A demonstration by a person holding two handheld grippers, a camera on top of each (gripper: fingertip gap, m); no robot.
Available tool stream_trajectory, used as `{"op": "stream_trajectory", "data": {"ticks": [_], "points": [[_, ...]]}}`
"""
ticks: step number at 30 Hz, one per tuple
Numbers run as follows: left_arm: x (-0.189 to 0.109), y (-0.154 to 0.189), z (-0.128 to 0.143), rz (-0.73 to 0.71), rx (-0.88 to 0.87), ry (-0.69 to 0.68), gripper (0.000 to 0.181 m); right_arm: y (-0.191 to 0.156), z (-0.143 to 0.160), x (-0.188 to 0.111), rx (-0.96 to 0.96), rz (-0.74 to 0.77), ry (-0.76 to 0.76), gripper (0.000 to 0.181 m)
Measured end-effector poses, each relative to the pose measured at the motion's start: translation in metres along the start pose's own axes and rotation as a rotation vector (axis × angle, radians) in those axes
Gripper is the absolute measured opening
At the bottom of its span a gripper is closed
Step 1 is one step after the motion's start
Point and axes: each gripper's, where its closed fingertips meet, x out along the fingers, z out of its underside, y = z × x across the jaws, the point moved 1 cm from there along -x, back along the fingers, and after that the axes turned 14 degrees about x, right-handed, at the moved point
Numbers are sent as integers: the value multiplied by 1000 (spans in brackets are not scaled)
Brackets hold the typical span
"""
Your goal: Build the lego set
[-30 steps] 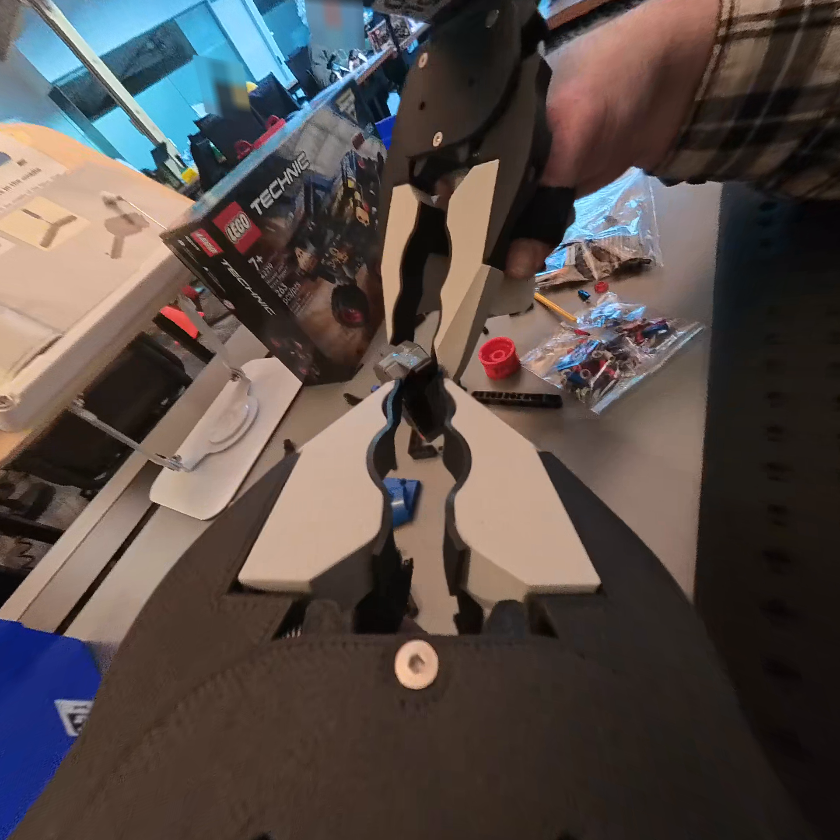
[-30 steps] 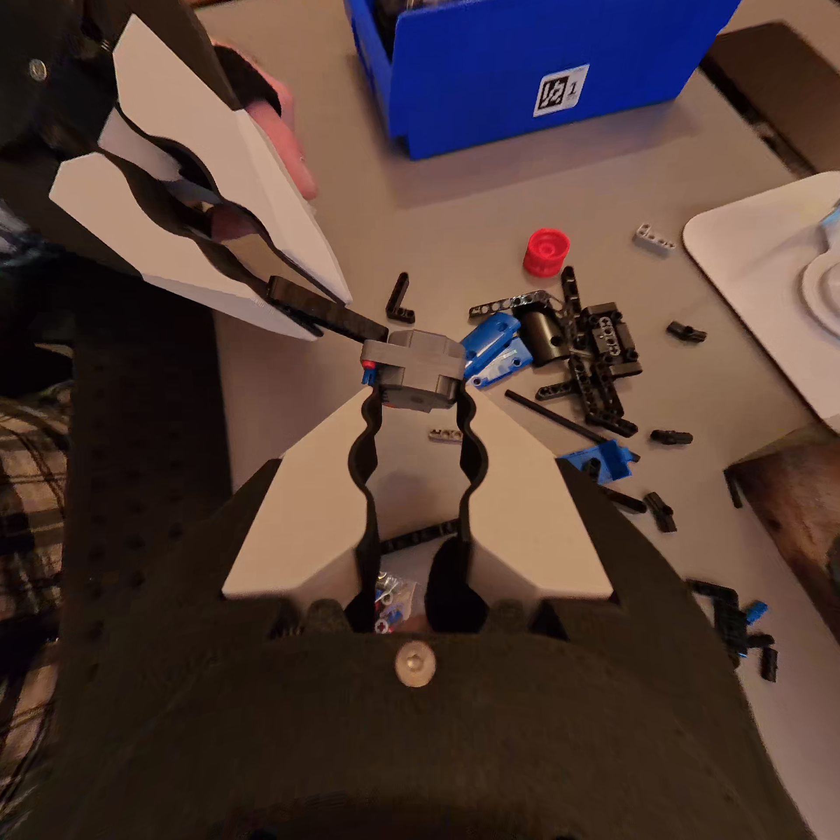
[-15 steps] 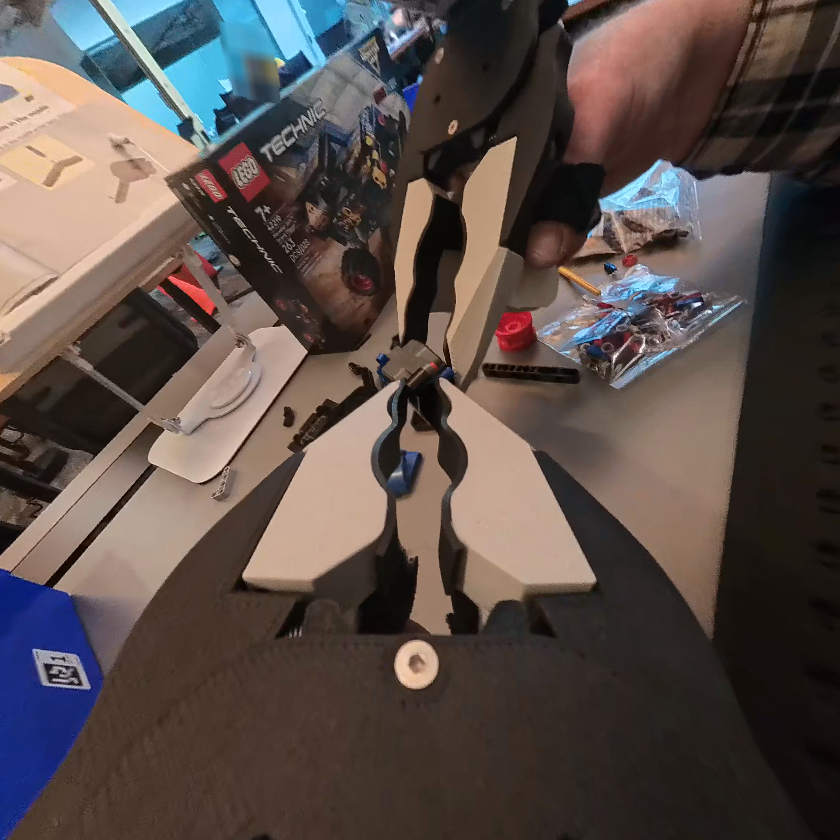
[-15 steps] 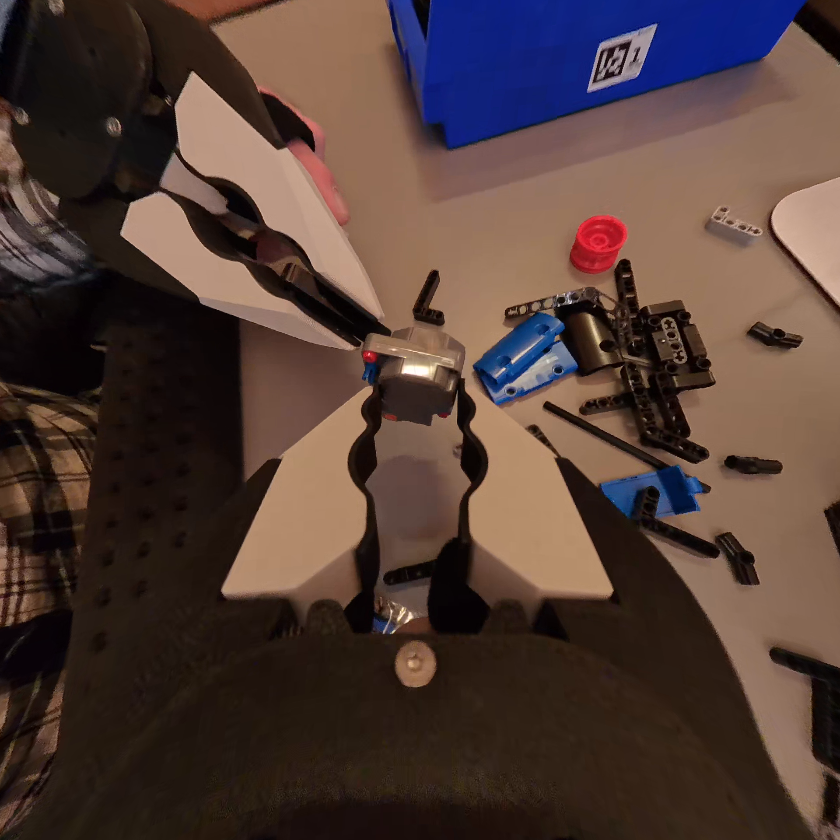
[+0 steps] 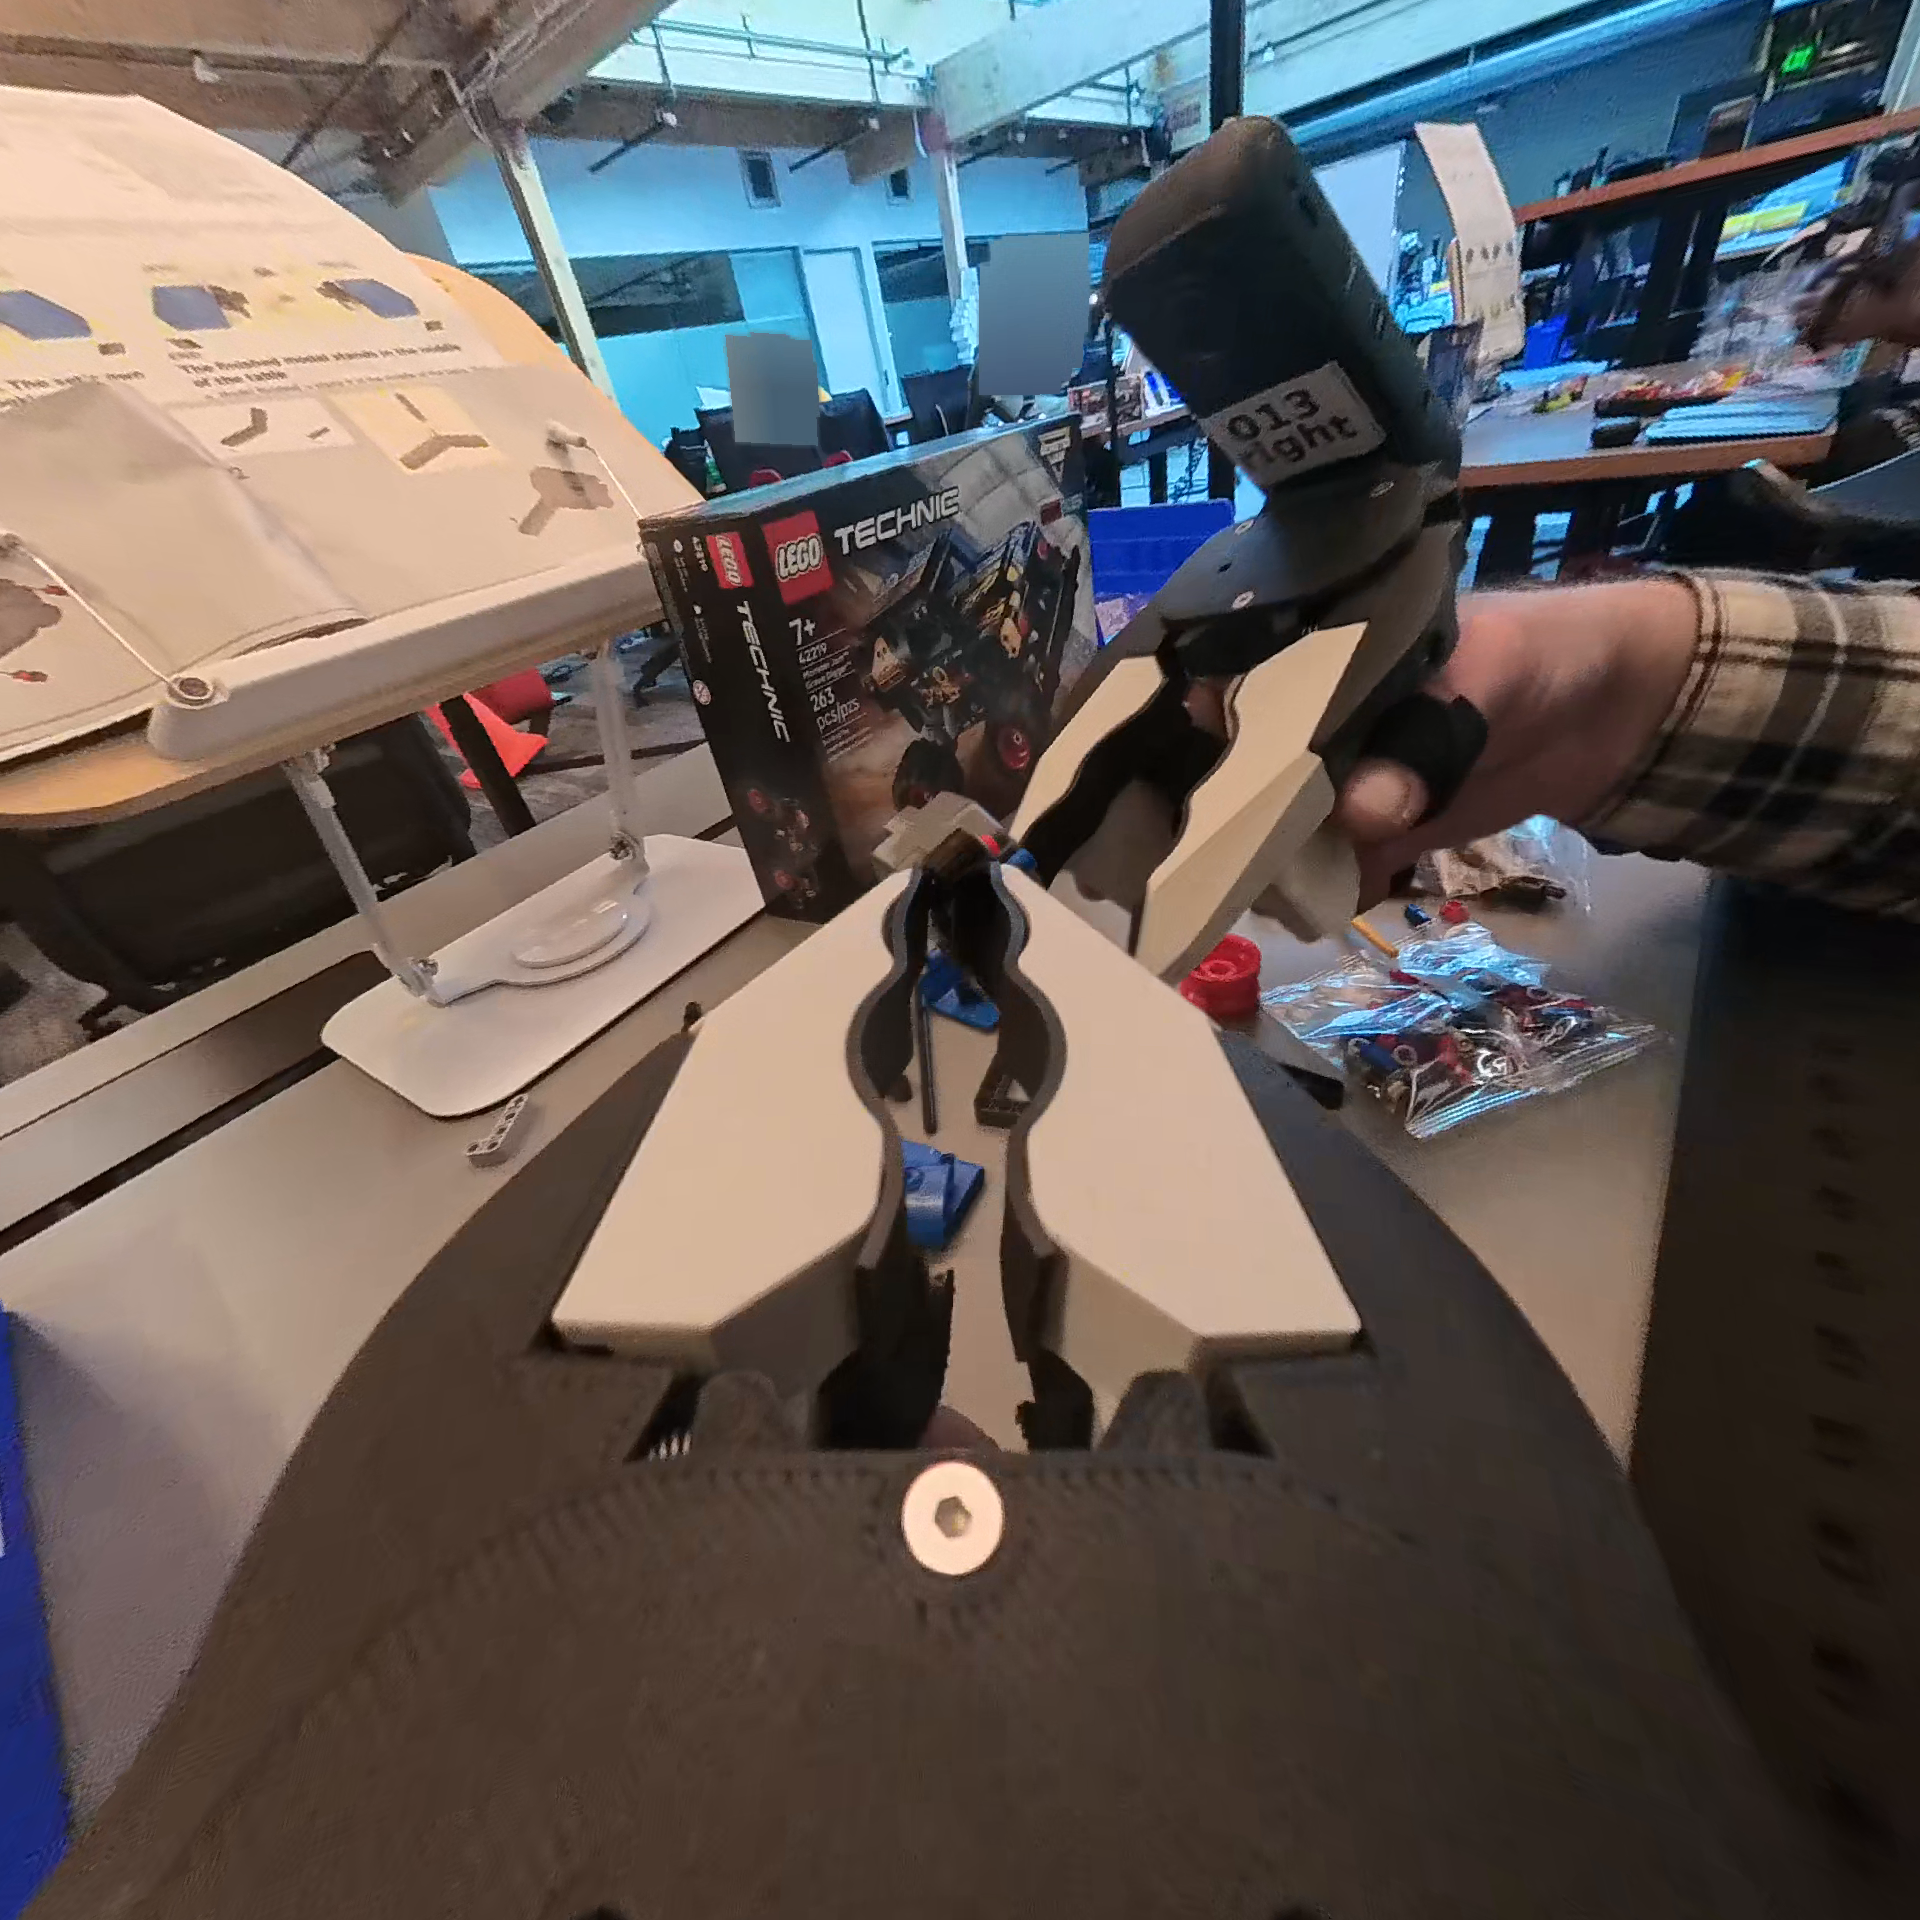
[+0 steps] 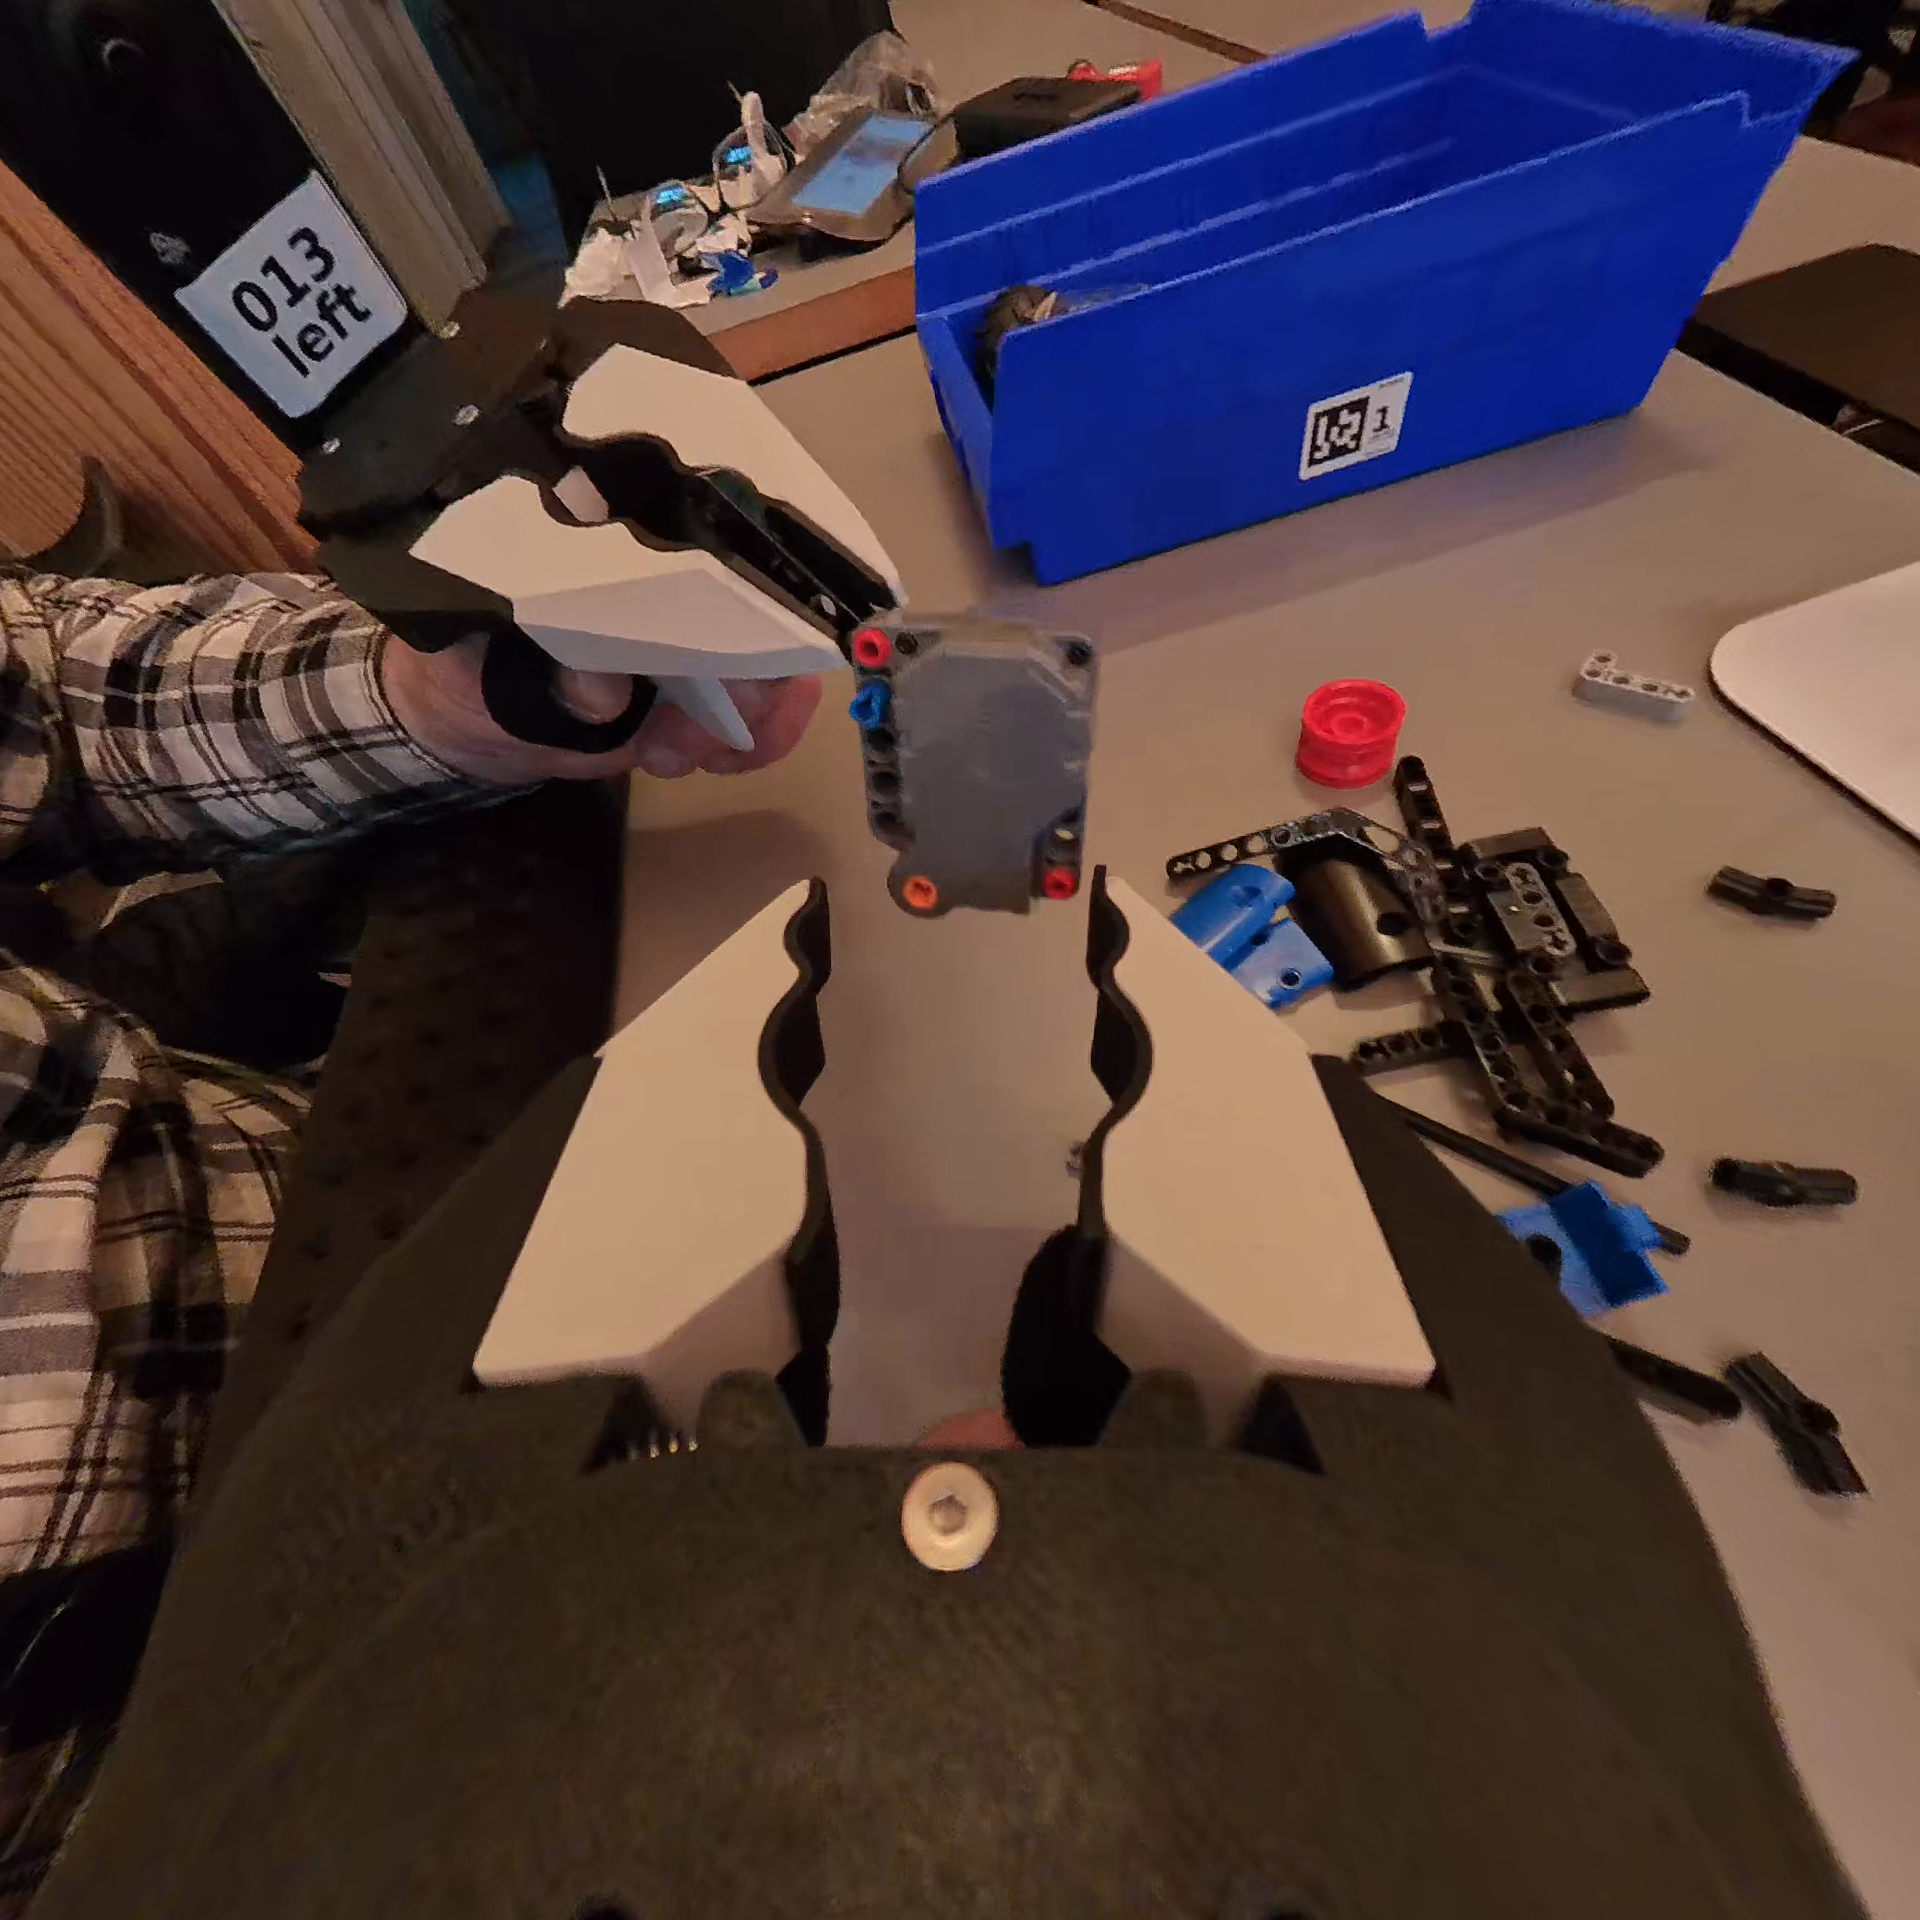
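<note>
Stretching across both views, the grey desk (image 6: 1455,665) carries everything, w/ a big blue bin (image 6: 1351,312) at its far side in the right wrist view and a white stand (image 5: 499,997) holding an open instruction booklet (image 5: 260,468) at the left of the left wrist view. Next to that stand sits the dark lego box (image 5: 883,665), upright. The left claw (image 6: 868,623) is pinched together on a black beam (image 6: 790,561) that joins the top corner of the grey motor block (image 6: 977,769), so the block hangs in the air above the desk, between the two claws. The right claw (image 6: 956,904) stands apart, fingers wide, tips just below the block's lower corners & not touching it. On the desk right of the block lies a loose pile of black beams (image 6: 1486,935) w/ a blue curved panel (image 6: 1247,935) at its near-left edge; a red wheel hub (image 6: 1349,730) sits just beyond the pile. A clear parts bag (image 5: 1455,1039) lies at the right of the left wrist view. Small black connector pins (image 6: 1771,894) are scattered farther right.
</note>
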Motion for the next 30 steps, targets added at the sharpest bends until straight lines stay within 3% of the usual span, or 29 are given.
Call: {"op": "stream_trajectory", "data": {"ticks": [2,10,12,16,20,25,30], "points": [[0,4,-4,16,-1,22,8,1,1,5,-24,24,4,38],[0,1,4,6,-11,1,9,8,1,2,-29,58,-17,36],[-1,1,4,5,11,-8,16,14,7,0,-39,93,-57,36],[-2,6,15,24,131,-103,0,19,20,1,-72,121,-137,36],[-3,22,29,105,216,-214,0,20,28,-2,-85,128,-200,36],[-14,44,57,221,203,-364,0,17,52,0,-101,114,-337,36],[-26,53,63,246,158,-388,2,16,70,7,-108,118,-440,36]]}}
